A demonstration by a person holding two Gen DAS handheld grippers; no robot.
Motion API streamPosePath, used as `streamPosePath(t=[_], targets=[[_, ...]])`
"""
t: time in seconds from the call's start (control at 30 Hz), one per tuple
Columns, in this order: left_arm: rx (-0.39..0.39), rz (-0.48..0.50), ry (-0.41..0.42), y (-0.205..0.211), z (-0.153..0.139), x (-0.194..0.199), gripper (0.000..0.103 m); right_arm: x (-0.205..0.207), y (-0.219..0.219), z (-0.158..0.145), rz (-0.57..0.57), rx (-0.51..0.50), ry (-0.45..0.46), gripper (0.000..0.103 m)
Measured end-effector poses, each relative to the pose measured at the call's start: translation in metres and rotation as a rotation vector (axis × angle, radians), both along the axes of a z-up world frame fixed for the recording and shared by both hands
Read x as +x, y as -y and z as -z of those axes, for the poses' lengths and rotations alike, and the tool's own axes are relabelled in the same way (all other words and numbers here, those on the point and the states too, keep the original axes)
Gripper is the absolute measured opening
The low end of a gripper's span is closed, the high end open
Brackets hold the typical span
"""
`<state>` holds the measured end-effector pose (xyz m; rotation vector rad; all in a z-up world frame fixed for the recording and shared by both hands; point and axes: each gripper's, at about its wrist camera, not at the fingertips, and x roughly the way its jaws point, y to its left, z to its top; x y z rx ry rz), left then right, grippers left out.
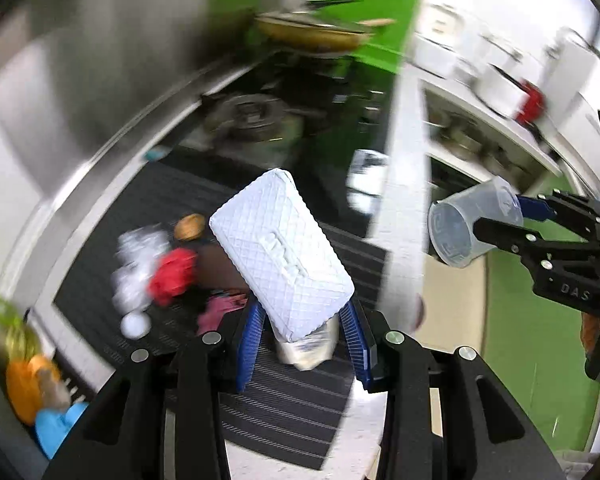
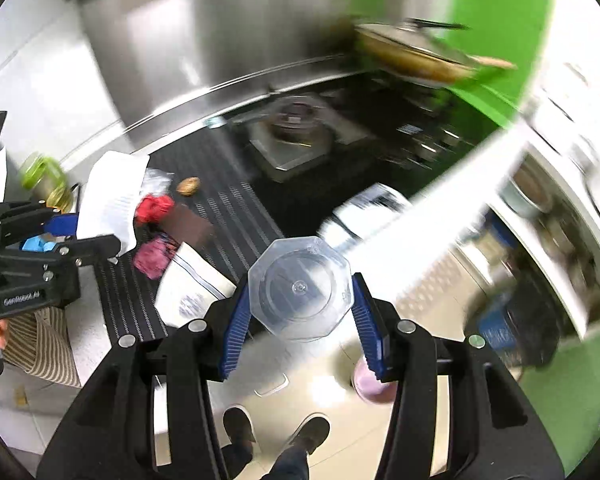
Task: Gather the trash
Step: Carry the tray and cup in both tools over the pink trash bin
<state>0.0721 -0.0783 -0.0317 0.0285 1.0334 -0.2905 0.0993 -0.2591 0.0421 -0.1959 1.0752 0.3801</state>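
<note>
My left gripper [image 1: 304, 334] is shut on a white quilted plastic tray [image 1: 282, 254] and holds it in the air above the dark striped mat [image 1: 284, 408]. It also shows in the right wrist view [image 2: 114, 204]. My right gripper [image 2: 300, 314] is shut on a clear plastic cup [image 2: 300, 288], seen bottom-on, over the counter edge. The cup also shows in the left wrist view [image 1: 466, 226]. On the mat lie a red crumpled wrapper [image 1: 172, 274], clear crumpled plastic [image 1: 138, 256], a pink wrapper [image 2: 152, 258], a brown piece [image 1: 190, 227] and a white zip bag [image 2: 192, 286].
A stove with a pan [image 1: 312, 34] stands at the back. A green-lidded jar [image 2: 46, 182] and orange and blue items [image 1: 40, 396] sit at the left. A striped paper bag [image 2: 44, 346] hangs below the counter. The floor and my shoes [image 2: 276, 428] show below.
</note>
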Motion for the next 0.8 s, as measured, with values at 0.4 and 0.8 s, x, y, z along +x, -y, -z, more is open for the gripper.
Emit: streamPosePath(t=[0.4, 0.8], targets=[[-0.050, 0.289, 0.009, 0.150, 0.017, -0.023, 0.038, -0.078, 0.158, 0.007, 0.313, -0.059, -0.006, 0.049], [-0.034, 0.319, -0.083, 0.260, 0.105, -0.011, 0.038, -0.080, 0.265, 0.078, 0.360, -0.043, -0.083, 0.049]])
